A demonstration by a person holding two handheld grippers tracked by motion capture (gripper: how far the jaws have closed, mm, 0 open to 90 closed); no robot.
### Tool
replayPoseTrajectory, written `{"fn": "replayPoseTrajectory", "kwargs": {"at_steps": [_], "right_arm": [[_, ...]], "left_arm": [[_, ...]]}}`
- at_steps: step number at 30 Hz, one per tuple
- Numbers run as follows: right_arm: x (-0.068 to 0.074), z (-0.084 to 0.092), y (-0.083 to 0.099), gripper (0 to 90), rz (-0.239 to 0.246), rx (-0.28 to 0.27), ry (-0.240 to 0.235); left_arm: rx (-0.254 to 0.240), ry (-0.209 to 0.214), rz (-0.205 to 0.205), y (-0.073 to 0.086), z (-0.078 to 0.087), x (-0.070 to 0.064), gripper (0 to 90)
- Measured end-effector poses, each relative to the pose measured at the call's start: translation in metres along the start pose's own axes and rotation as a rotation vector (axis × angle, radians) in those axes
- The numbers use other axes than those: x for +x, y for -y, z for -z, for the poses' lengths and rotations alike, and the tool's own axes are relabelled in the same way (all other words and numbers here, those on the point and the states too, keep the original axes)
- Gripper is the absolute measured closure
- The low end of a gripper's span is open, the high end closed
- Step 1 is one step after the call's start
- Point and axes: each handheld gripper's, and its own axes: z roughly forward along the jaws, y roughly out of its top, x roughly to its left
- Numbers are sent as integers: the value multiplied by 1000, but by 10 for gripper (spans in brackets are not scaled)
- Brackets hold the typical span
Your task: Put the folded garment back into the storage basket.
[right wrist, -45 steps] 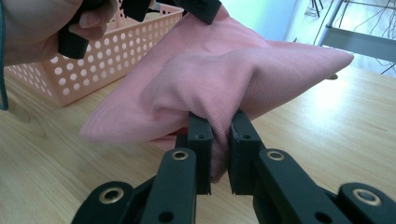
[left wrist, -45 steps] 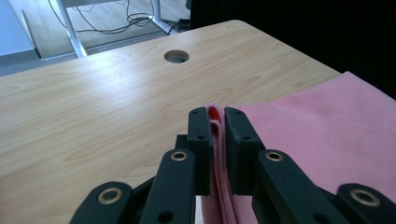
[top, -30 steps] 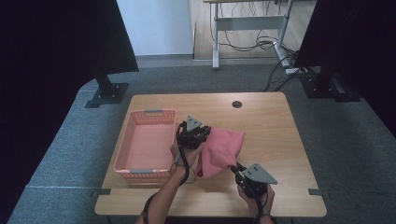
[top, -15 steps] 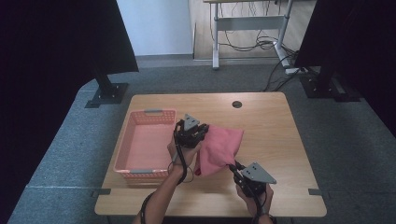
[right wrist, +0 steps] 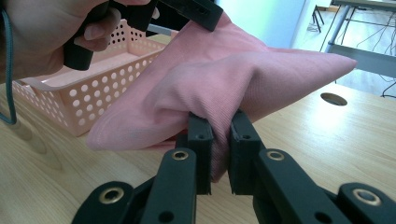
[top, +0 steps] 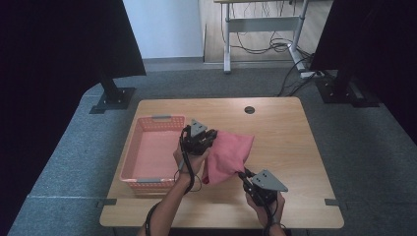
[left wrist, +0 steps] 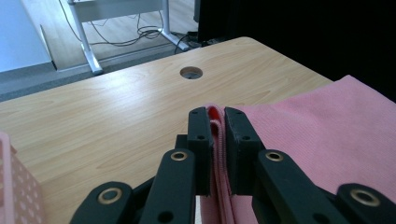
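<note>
The pink cloth point(top: 230, 153) is in the middle of the tabletop point(top: 295, 147), just beside the pink basket point(top: 129, 162). Part of it lies on the wood and part is lifted up. It looks already folded, because I see doubled layers at its edge.

My left gripper point(top: 202, 140) is closed tight on the far corner of the cloth, next to the basket. In the left gripper view the pink edge sits pinched between the two black jaws. My right gripper point(top: 244, 175) is closed on the near corner, and a bunch of cloth is squeezed between its jaws too.

So I think I am at the lifting step, with both corners held. The basket is empty, and I guess the cloth goes in there. Next I need to raise both hands together, keep squeezing, and carry the cloth sideways over the basket wall. I must lift high enough that the hanging part does not catch on the rim.
</note>
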Motion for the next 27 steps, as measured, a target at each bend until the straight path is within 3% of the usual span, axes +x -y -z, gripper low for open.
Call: {"fn": "replayPoseTrajectory", "kwargs": {"at_steps": [27], "right_arm": [[9, -10, -11, 822, 4, -18, -15]], "left_arm": [[-7, -25, -5, -6, 11, 10, 812]]}}
